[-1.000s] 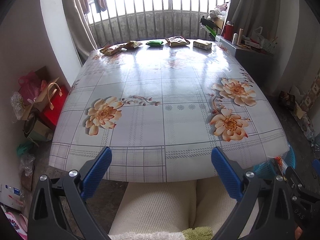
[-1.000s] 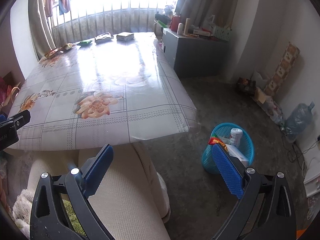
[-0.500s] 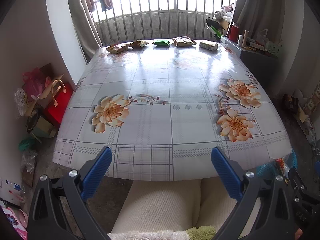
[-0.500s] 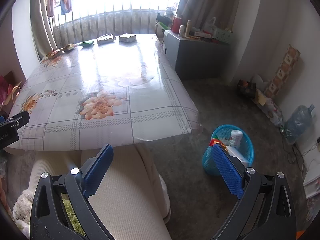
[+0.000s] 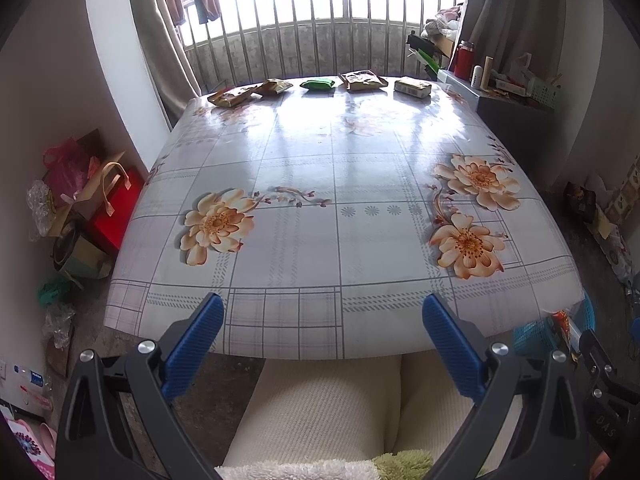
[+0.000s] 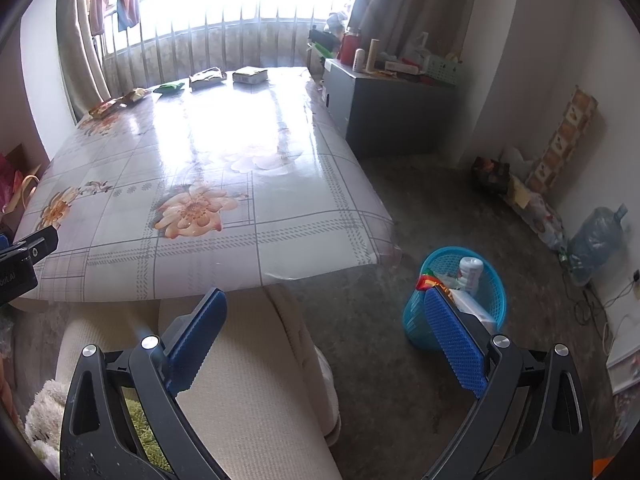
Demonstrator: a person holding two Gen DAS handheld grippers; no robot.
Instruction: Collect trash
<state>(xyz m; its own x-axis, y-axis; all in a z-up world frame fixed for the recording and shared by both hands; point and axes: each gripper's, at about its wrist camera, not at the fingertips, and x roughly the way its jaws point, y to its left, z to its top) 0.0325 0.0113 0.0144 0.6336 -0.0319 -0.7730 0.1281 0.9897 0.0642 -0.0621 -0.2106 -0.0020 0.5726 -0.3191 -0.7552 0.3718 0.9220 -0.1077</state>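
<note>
Several pieces of trash lie in a row along the far edge of the flowered table: a brown wrapper, a snack packet, a green packet, a brown packet and a small box. The row also shows in the right wrist view, with the box at its right end. A blue bin with trash in it stands on the floor right of the table. My left gripper is open and empty at the table's near edge. My right gripper is open and empty above a cream chair.
A grey cabinet with bottles stands right of the table. Bags and boxes pile on the floor at the left wall. A water jug and clutter line the right wall. Barred window and curtains are behind the table.
Both views have risen and tilted slightly, so the table sits lower in frame. Both grippers remain open and empty.
</note>
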